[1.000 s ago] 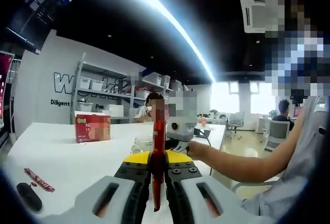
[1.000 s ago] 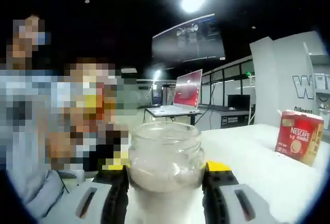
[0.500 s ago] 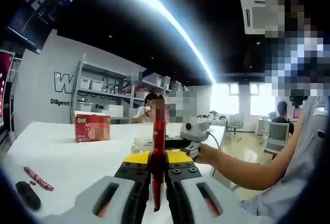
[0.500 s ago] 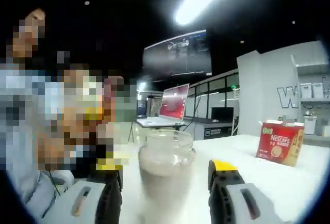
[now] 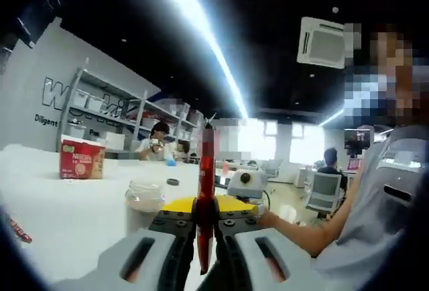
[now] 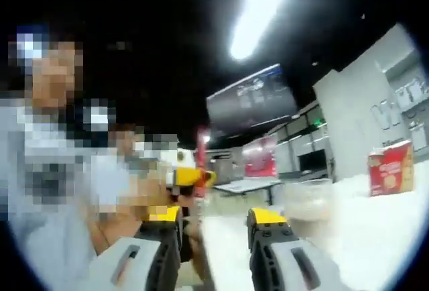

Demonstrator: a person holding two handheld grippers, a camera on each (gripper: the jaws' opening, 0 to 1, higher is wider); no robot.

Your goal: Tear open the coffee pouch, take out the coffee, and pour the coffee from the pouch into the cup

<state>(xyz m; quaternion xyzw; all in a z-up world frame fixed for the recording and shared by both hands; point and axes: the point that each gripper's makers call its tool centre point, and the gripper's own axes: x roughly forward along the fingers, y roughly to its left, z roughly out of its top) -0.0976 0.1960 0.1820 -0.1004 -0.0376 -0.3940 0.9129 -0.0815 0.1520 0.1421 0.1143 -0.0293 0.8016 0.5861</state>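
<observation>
Left gripper (image 5: 206, 218), jaws pressed together, is pinching the red coffee stick pouch (image 5: 206, 170), which is standing upright between them with its top end free above the jaw tips. Right gripper (image 6: 213, 218), jaws spread with nothing between them, is pointing toward that pouch, whose red strip (image 6: 200, 145) is appearing beyond its left jaw, held in the other gripper's yellow-tipped jaws. On the white table (image 5: 60, 210) the glass jar serving as the cup (image 5: 145, 200) is standing just left of the pinched pouch, apart from both grippers; in the right gripper view it (image 6: 307, 201) is lying to the right. A red Nescafé box (image 5: 82, 159) is sitting far left. Judged from this, the tearing step is in hand: the next move is calling for the spread jaws to close on the pouch's free top end and pull across it.
</observation>
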